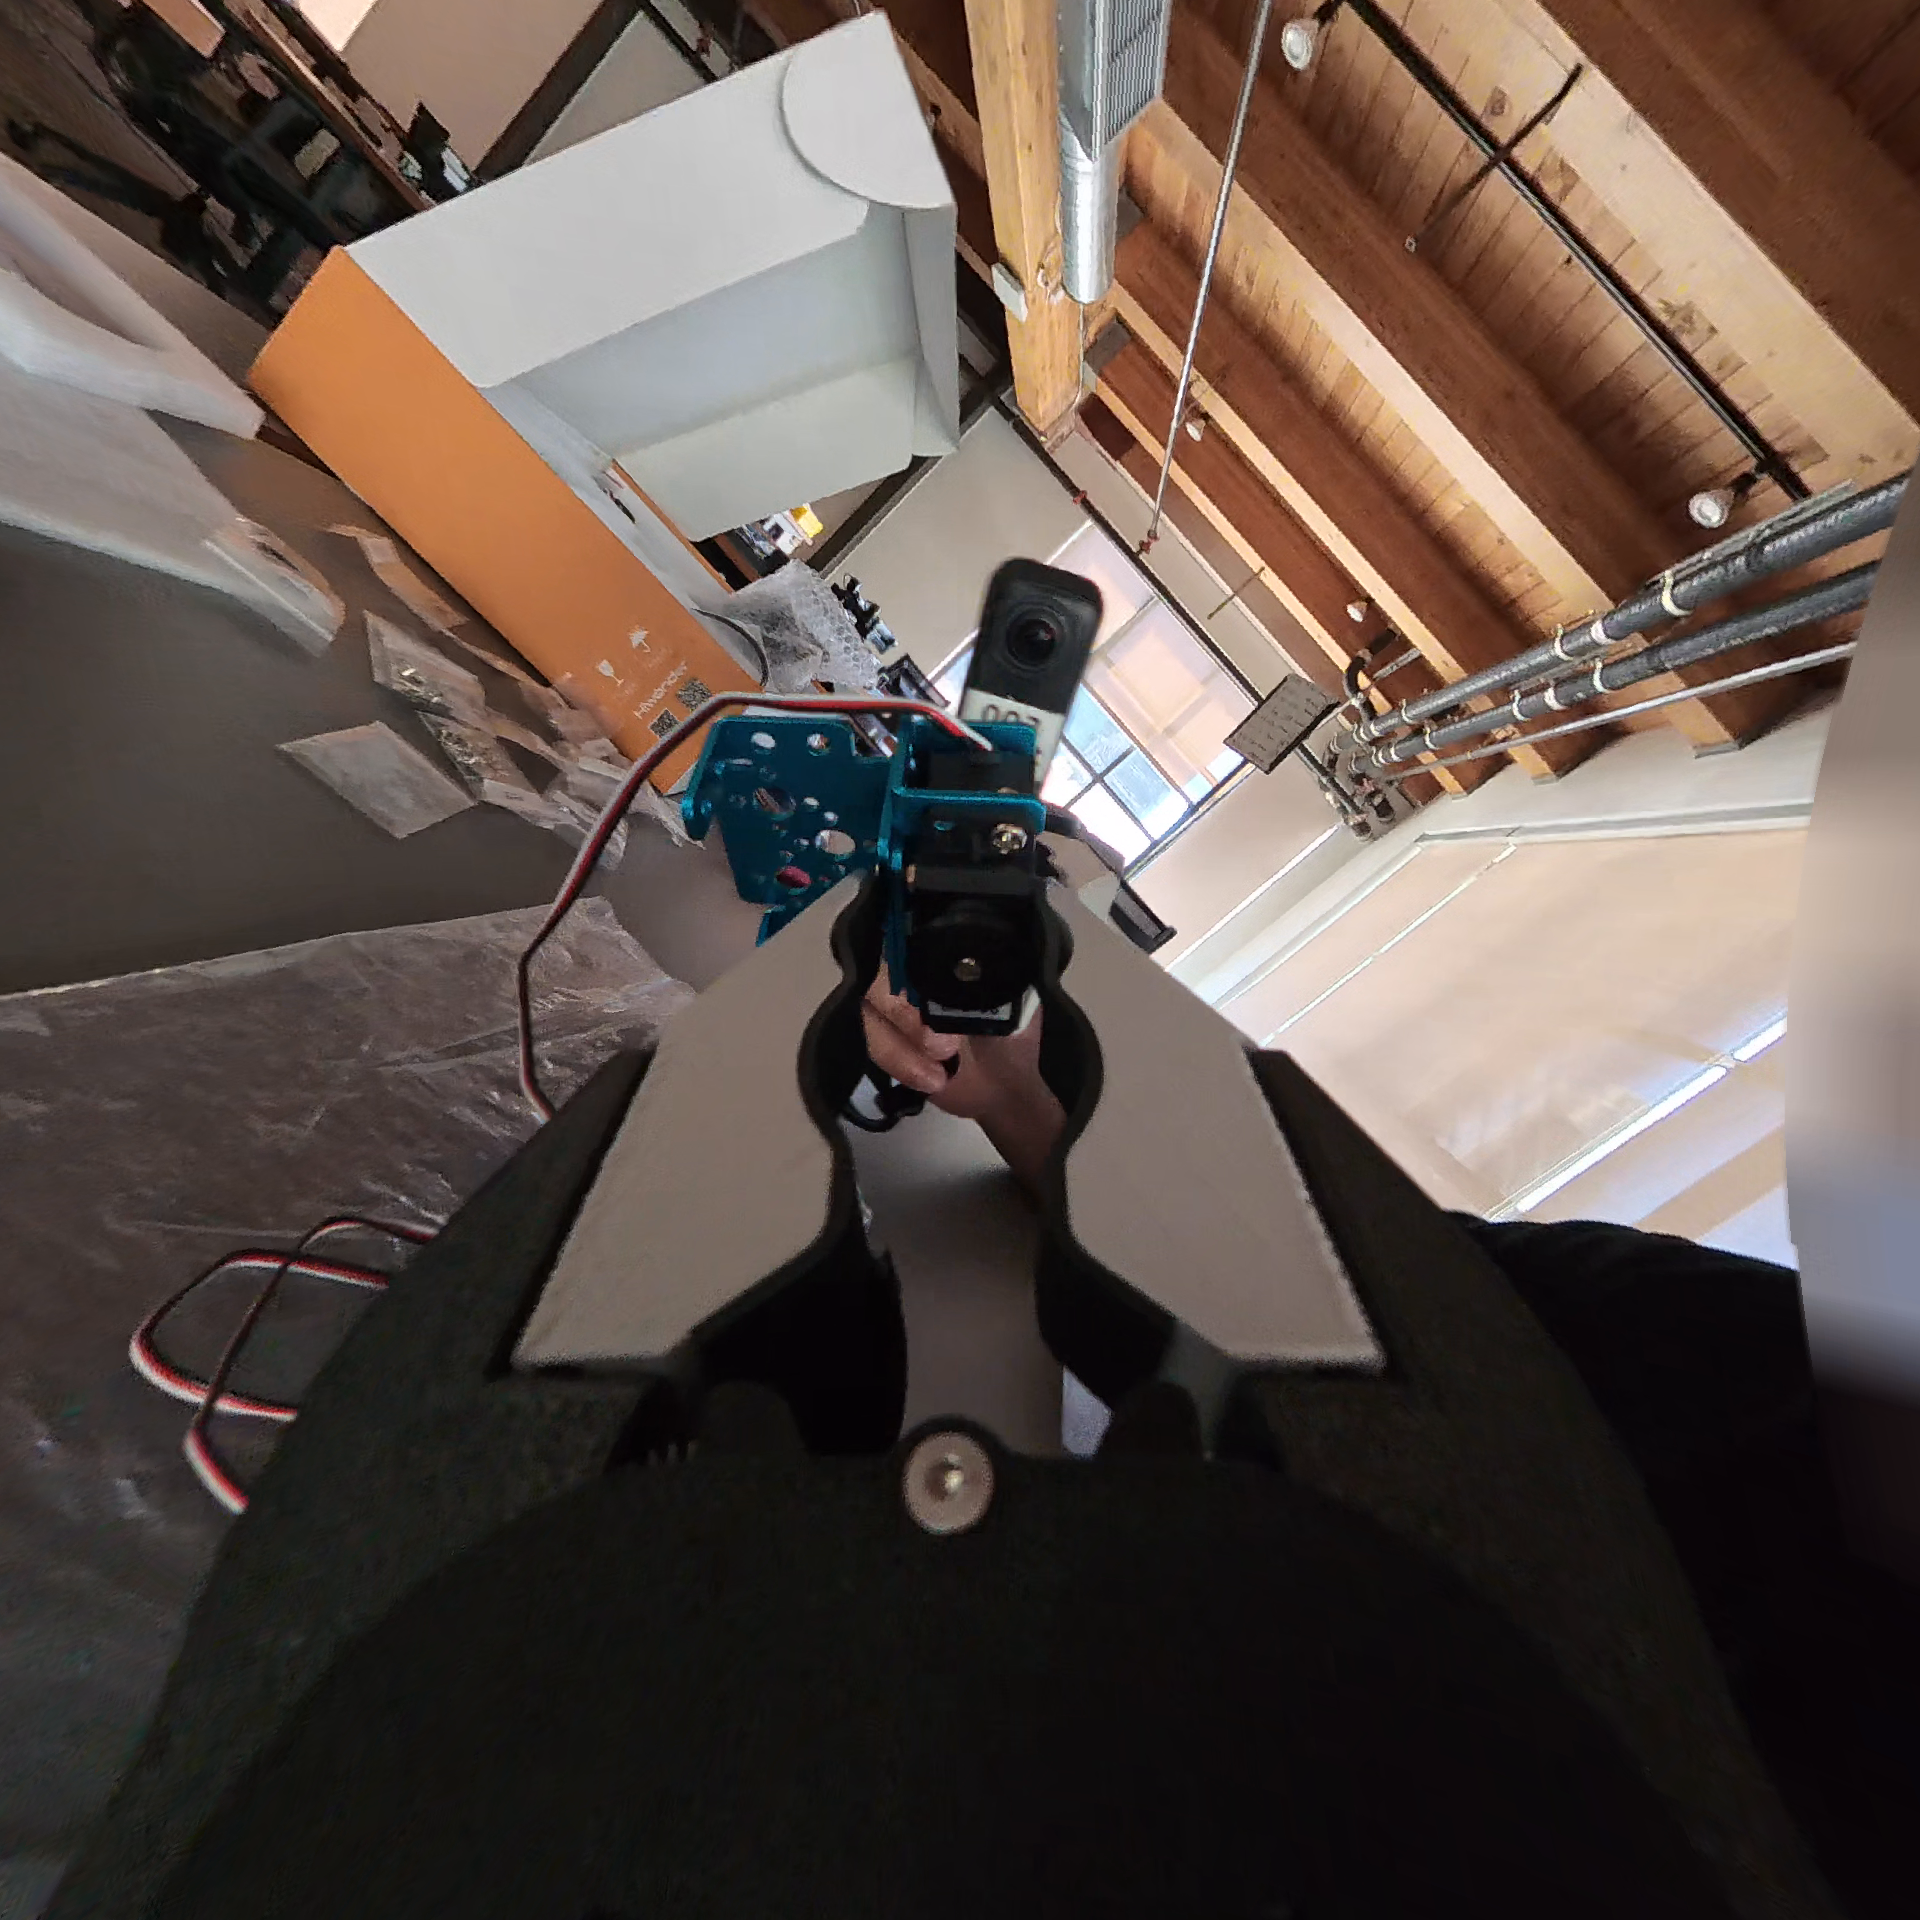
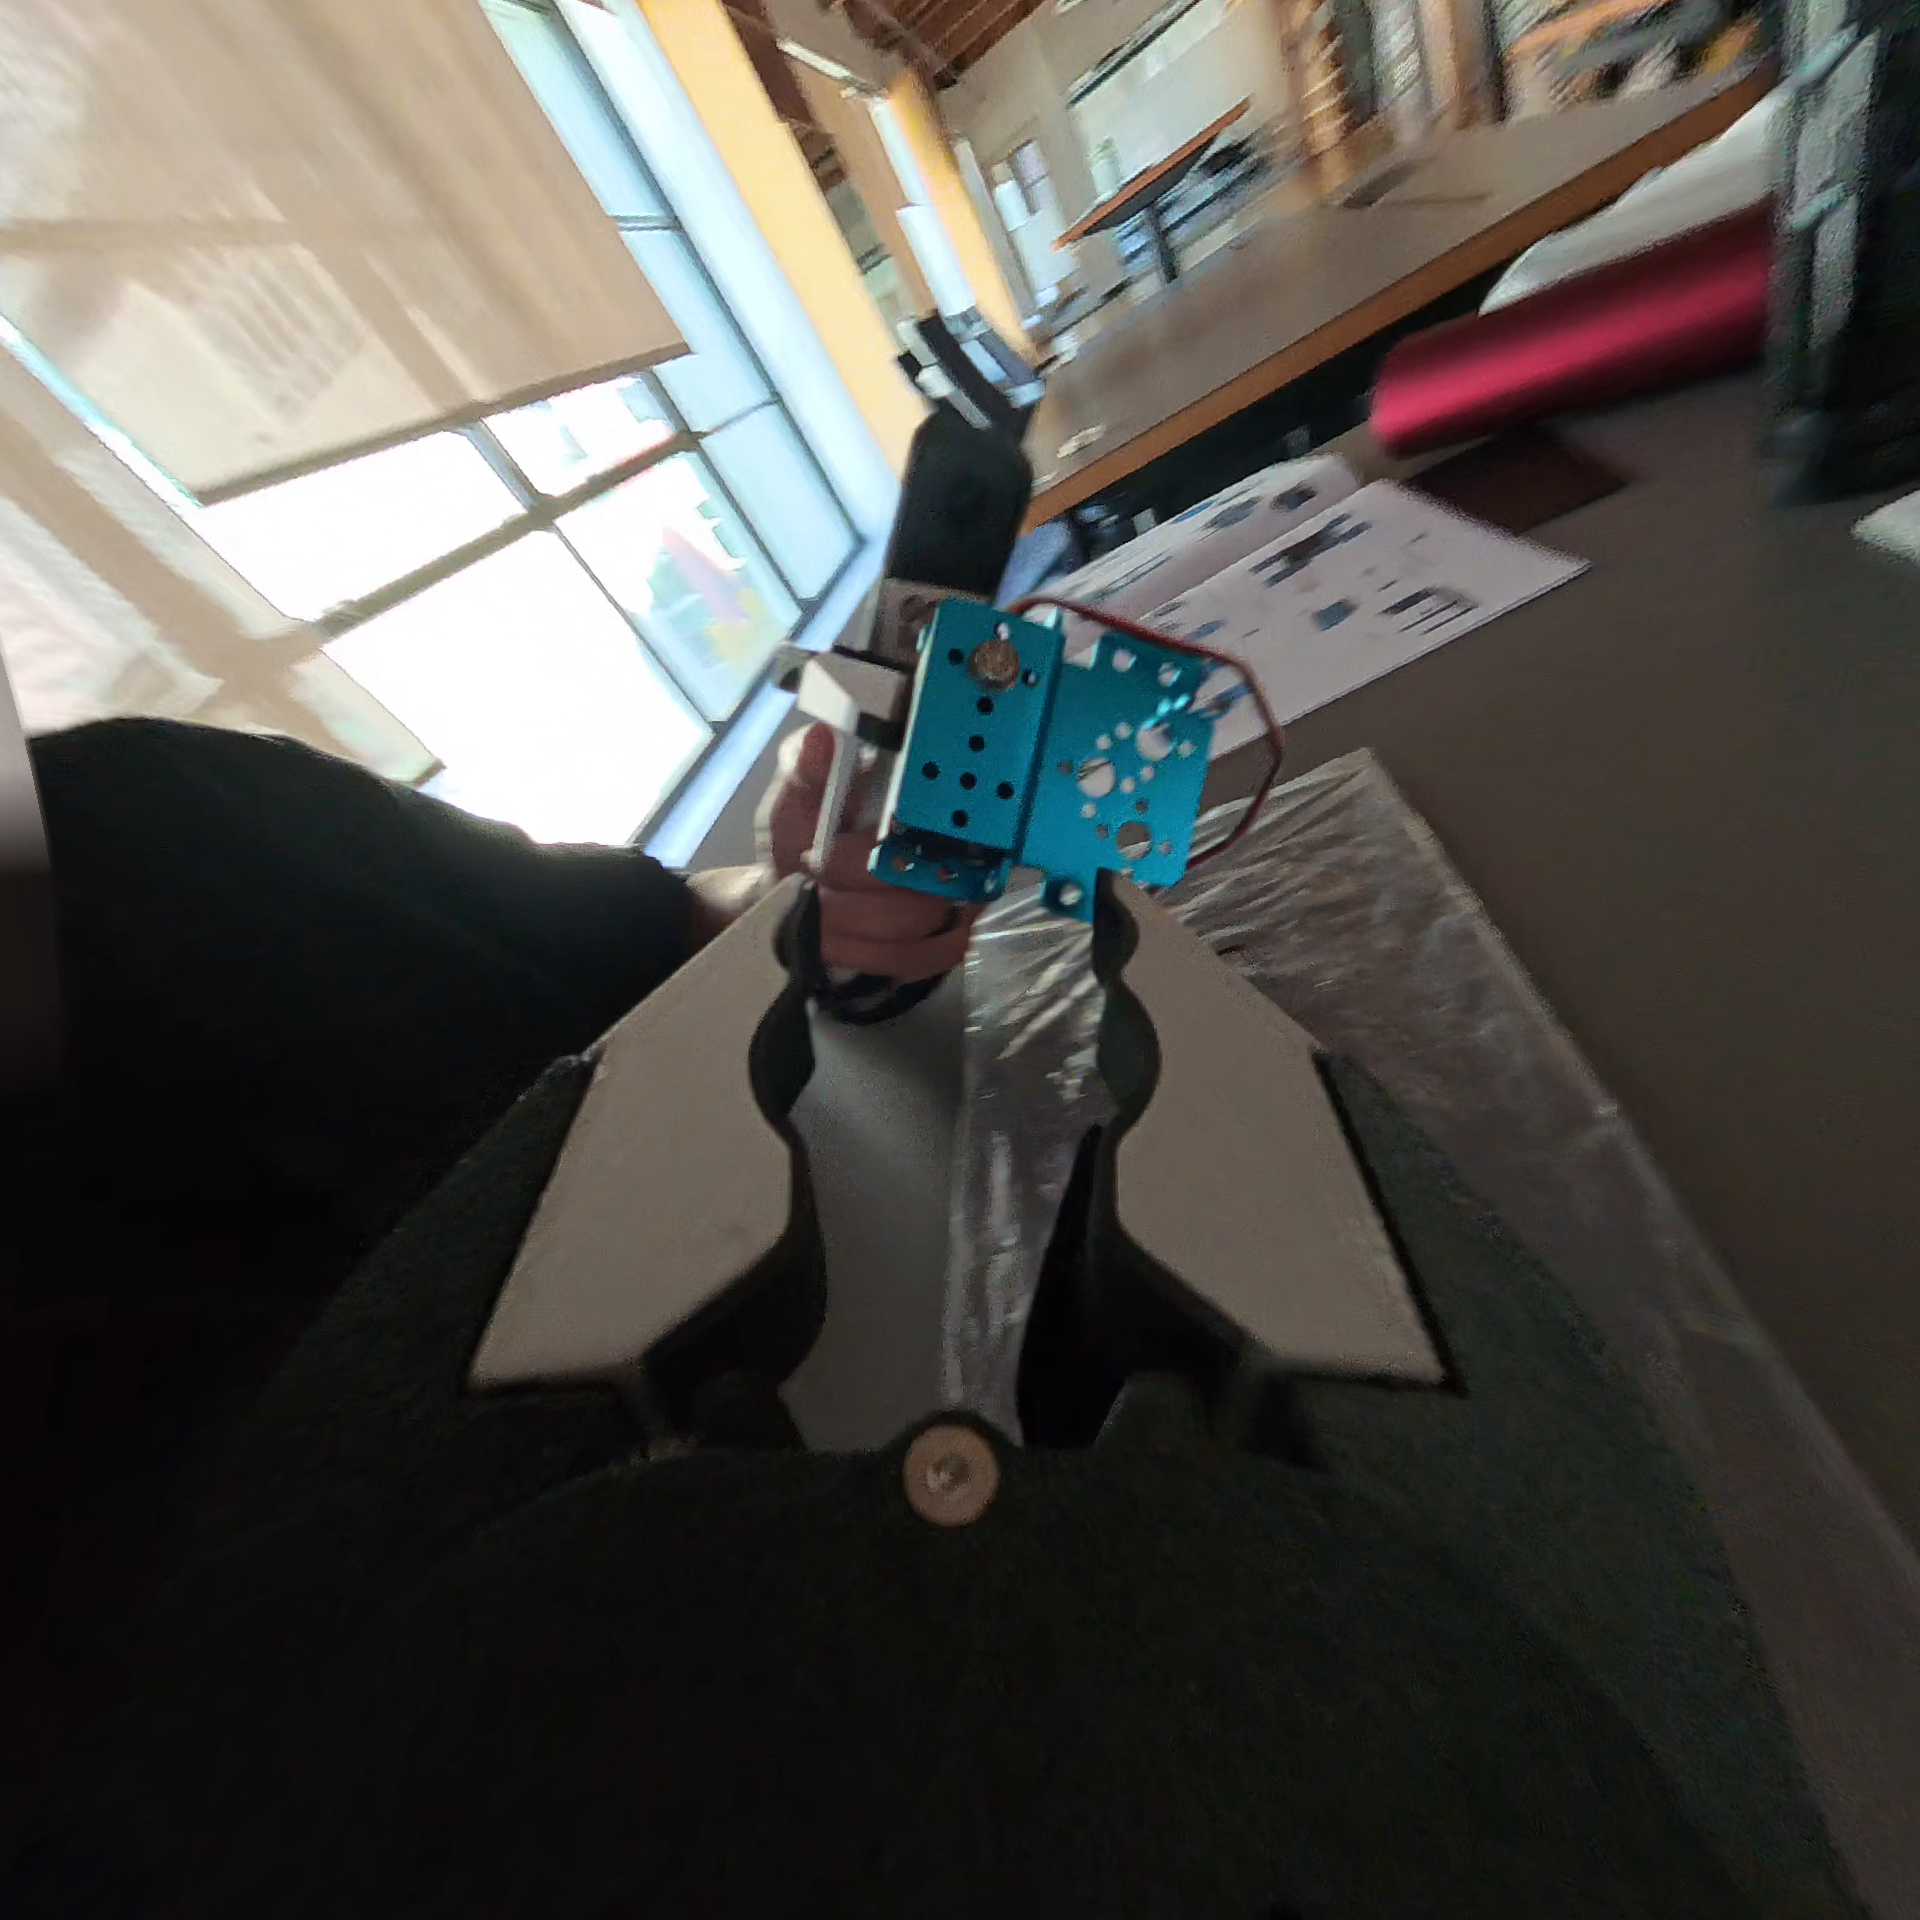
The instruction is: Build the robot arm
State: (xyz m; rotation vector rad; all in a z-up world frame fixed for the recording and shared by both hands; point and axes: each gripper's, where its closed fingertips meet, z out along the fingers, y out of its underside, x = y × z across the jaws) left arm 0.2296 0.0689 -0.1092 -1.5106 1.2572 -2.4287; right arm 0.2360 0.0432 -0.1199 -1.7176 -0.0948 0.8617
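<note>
We see a blue metal bracket assembly (image 1: 873, 831) with a black servo (image 1: 971, 914) at the tips of the left gripper (image 1: 956, 914), clenched on it. A red-white-black cable (image 1: 582, 883) trails from it to the plastic sheet (image 1: 312, 1091). The right gripper (image 2: 951, 894) is raised and tilted with tips at the bracket's lower edge; grip unclear. A hand (image 2: 862, 914) shows behind.
</note>
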